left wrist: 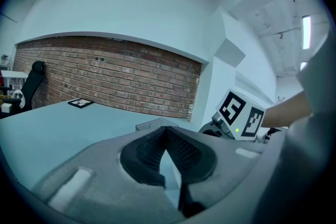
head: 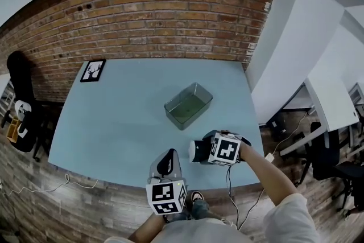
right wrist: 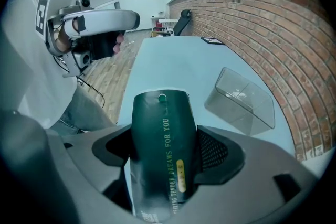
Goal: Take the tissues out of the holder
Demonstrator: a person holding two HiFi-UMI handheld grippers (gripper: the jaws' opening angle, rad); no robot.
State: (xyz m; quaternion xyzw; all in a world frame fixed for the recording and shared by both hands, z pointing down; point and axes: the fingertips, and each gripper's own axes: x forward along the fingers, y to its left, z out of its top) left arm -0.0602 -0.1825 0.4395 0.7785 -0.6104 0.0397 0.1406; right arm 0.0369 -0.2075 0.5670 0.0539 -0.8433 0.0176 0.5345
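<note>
The tissue pack (right wrist: pixel 157 134) is out, clamped in the right gripper (right wrist: pixel 167 152); the far holder (head: pixel 188 105) looks empty. The left gripper (left wrist: pixel 167 139) is closed and holds nothing.

The pack (right wrist: pixel 160 155) is cut off at the bottom edge, and its lowest print is unreadable. The left gripper (left wrist: pixel 166 131) hides most of the holder (left wrist: pixel 152 124).
</note>
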